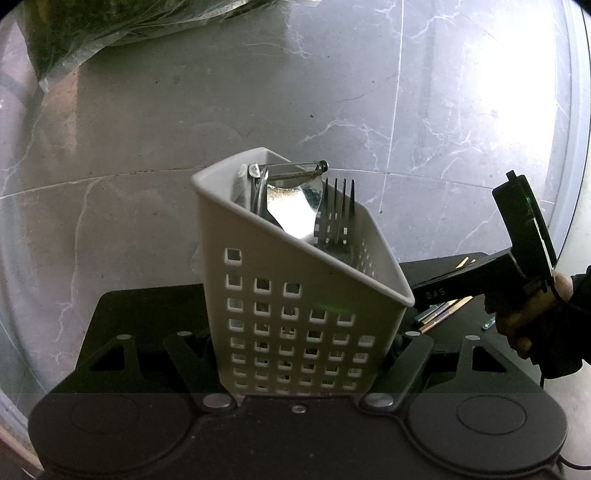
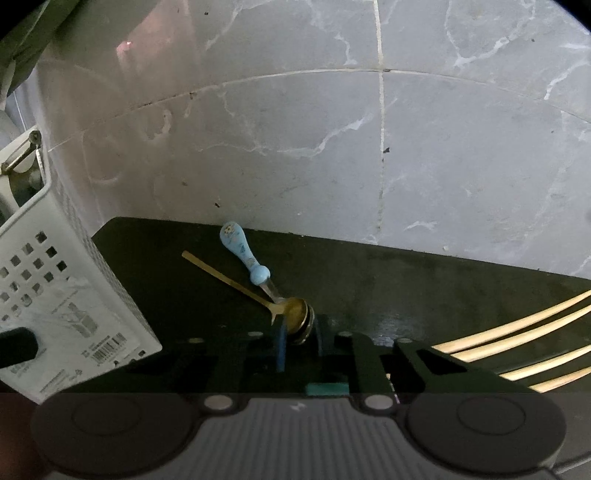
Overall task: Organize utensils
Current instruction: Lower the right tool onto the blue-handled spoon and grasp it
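My left gripper (image 1: 299, 350) is shut on a white perforated utensil caddy (image 1: 295, 295), one finger on each side wall. The caddy leans and holds a fork (image 1: 338, 210), a shiny flat server (image 1: 291, 210) and a peeler (image 1: 288, 170). In the right wrist view the caddy (image 2: 74, 288) stands at the left edge. My right gripper (image 2: 301, 332) sits low over the black mat (image 2: 406, 288), shut on the stacked bowls of a gold spoon (image 2: 229, 280) and a blue-handled spoon (image 2: 240, 247). Both handles point away to the upper left.
Several pale chopsticks (image 2: 517, 332) lie on the mat to the right of my right gripper. A gloved hand (image 1: 528, 314) holds the right gripper beside the caddy. Grey marbled tiles (image 2: 295, 129) surround the mat. A plastic-covered bundle (image 1: 110, 29) lies far left.
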`<action>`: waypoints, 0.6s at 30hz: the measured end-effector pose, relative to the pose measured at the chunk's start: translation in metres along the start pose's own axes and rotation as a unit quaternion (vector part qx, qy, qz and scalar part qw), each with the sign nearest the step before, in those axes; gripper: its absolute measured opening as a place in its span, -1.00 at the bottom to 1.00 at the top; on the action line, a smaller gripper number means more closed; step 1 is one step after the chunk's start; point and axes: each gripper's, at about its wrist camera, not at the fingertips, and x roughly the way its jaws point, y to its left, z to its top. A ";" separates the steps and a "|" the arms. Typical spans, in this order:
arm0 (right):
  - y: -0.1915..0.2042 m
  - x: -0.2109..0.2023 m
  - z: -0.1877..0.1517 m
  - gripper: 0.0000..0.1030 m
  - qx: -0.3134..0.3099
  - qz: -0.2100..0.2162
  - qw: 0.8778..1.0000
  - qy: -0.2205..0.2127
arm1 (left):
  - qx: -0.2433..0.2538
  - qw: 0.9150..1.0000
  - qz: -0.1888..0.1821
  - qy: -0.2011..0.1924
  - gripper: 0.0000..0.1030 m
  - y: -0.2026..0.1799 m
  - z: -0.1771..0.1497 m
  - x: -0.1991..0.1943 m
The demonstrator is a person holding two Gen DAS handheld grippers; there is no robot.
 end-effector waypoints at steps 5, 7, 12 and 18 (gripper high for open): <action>0.000 -0.001 -0.001 -0.77 0.003 0.001 1.000 -0.002 | 0.000 1.000 0.000 0.000 0.52 0.000 0.000 0.000; 0.000 -0.002 -0.001 -0.80 0.003 0.003 1.000 -0.002 | 0.000 1.000 0.000 0.000 0.52 0.000 0.000 0.000; -0.002 -0.003 0.000 -0.86 0.007 0.009 1.000 -0.004 | 0.000 1.000 0.000 0.000 0.52 0.000 0.000 0.000; -0.006 -0.002 0.002 -0.83 0.012 0.008 1.000 -0.002 | 0.000 1.000 0.000 0.000 0.52 0.000 0.000 0.000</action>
